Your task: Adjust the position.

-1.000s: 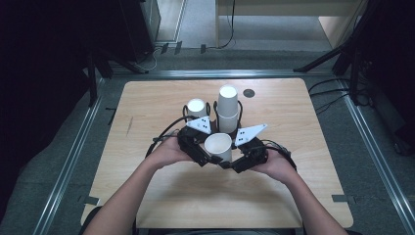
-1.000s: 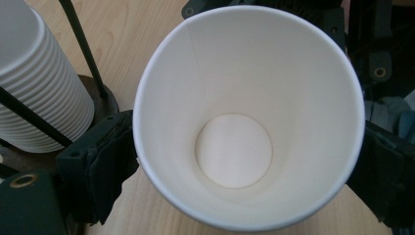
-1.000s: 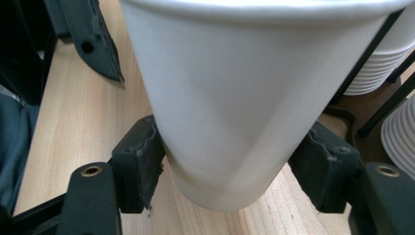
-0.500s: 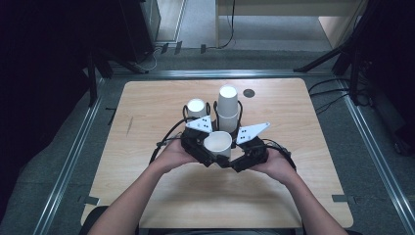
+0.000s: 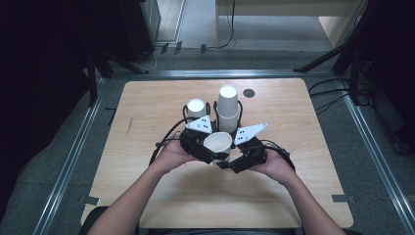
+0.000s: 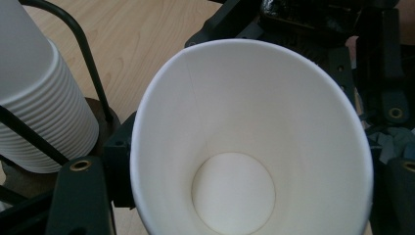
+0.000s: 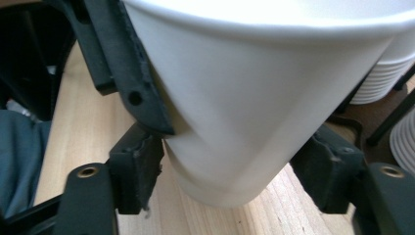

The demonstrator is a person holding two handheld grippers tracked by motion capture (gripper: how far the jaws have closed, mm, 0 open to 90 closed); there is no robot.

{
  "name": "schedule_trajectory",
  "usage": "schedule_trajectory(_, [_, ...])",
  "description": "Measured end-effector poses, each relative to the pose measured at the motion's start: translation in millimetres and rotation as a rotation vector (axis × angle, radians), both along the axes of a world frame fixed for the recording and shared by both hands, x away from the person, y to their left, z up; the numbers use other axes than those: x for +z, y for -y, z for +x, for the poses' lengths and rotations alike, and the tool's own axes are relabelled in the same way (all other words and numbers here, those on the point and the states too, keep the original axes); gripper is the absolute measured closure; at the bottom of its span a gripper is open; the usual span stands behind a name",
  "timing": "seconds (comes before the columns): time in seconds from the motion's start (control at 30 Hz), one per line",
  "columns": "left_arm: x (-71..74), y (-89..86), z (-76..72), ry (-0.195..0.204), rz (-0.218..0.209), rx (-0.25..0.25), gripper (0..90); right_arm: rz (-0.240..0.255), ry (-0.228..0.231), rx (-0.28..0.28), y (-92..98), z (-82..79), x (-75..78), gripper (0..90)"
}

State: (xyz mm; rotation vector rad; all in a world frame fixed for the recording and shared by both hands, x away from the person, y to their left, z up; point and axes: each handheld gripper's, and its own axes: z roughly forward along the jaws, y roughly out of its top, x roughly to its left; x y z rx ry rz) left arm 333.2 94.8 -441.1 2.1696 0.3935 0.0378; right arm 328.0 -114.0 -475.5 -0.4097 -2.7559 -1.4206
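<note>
A white paper cup (image 5: pixel 218 143) stands mouth-up over the middle of the wooden table (image 5: pixel 147 107), with a gripper on each side. My left gripper (image 5: pixel 209 152) reaches in from the left. Its jaws have just been closing and now press on the cup's wall (image 6: pixel 244 122). My right gripper (image 5: pixel 227 162) comes in from the right. Its jaws have just been opening and now stand a little off the cup's base (image 7: pixel 230 147). In the right gripper view, one left finger (image 7: pixel 142 98) lies against the cup's side.
Just behind the cup, two stacks of white cups sit upside down in black wire holders, a tall stack (image 5: pixel 228 103) and a shorter one (image 5: pixel 196 107). A small dark disc (image 5: pixel 249 92) lies near the far edge. Cables trail from both grippers.
</note>
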Motion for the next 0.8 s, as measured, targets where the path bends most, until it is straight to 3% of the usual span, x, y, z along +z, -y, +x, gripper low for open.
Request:
schedule_trajectory(0.33, [4.2, -14.2, 3.8, 0.010, 0.018, 0.033, 25.7, -0.051, -0.022, -0.034, 13.2, -1.1, 4.0, 21.5])
schedule_trajectory(0.8, [1.2, -22.4, 3.6, 0.014, 0.075, 0.043, 25.7, -0.090, 0.004, -0.105, 24.5, 3.6, 4.1, 21.3])
